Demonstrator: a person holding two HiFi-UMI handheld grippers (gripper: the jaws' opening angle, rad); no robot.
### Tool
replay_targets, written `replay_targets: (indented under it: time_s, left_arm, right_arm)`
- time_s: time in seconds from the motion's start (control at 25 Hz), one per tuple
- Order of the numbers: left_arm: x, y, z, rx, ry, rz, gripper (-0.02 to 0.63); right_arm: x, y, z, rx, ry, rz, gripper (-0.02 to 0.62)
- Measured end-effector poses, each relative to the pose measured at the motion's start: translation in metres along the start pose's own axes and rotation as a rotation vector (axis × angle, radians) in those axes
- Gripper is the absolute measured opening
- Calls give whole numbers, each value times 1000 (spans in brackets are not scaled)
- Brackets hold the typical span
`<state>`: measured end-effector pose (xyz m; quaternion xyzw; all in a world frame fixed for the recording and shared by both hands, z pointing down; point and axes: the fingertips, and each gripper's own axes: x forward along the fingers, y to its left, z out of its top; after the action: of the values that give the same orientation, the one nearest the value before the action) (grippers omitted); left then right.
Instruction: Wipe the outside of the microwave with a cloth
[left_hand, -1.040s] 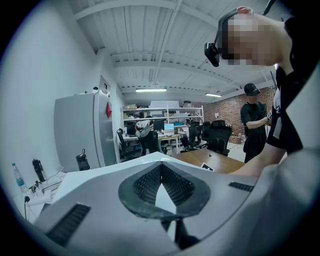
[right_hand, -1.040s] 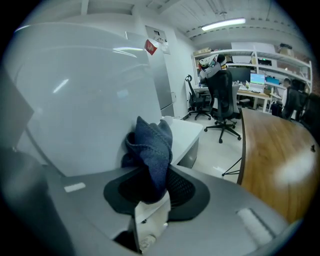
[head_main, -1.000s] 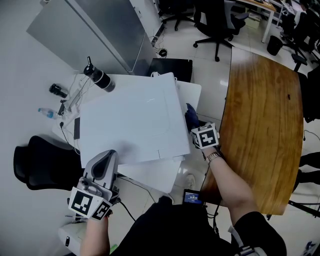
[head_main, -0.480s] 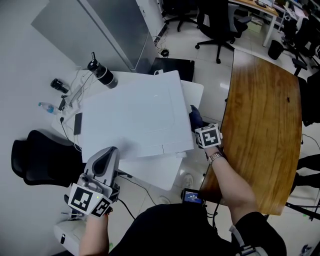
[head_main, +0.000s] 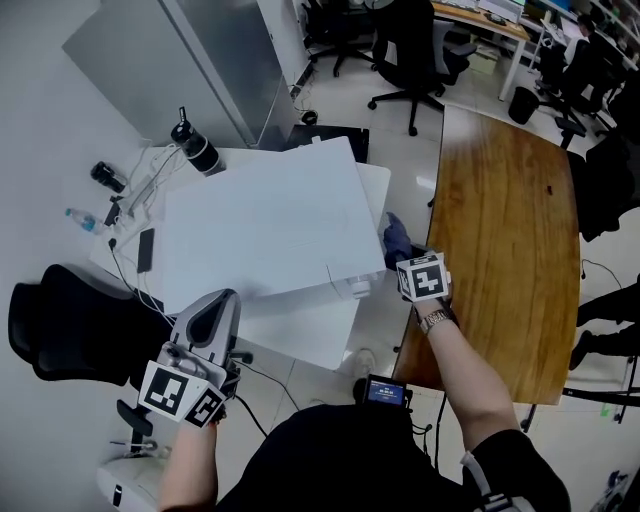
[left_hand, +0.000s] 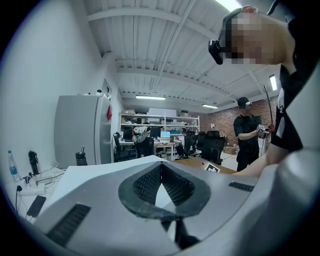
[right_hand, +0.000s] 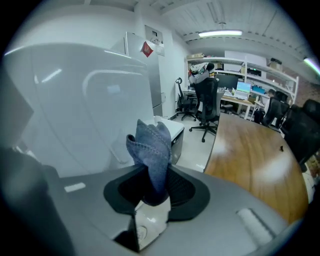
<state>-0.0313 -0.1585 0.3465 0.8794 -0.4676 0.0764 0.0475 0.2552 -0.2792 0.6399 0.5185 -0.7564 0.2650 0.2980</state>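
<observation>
My right gripper has its jaws clenched on the blue cloth, which stands bunched up out of them. The white microwave has its side wall just left of those jaws; I cannot tell if the cloth touches it. My left gripper has its jaws pressed together on nothing, and the microwave's top lies just beyond their tips.

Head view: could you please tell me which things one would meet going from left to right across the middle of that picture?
black office chair → white microwave → blue cloth → wooden table
</observation>
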Motion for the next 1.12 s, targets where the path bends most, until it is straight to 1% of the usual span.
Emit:
replay_targets:
  time_s: [0.16,0.32,0.6,0.84,1.12]
  left_arm:
    - [-21,-5,-4,19,-12,-23,5]
    - [-44,-8,-9,10,-29,-44,5]
    - [-87,-12,-18,0,-60,-67,5]
    - [-125,-5,-26,-17,-70,-56,5]
    - [-172,20,-42,-26,-75,-19,5]
  right_arm:
    - [-37,4,-10,5,-18,-46,100]
    - [-74,15,-21,16,-44,-81,100]
    - [-128,64,-41,16,-103,-97,100]
    - [-157,122,-47,-11,-151,-68,100]
    - [-157,220,-37,-77,-202,30,100]
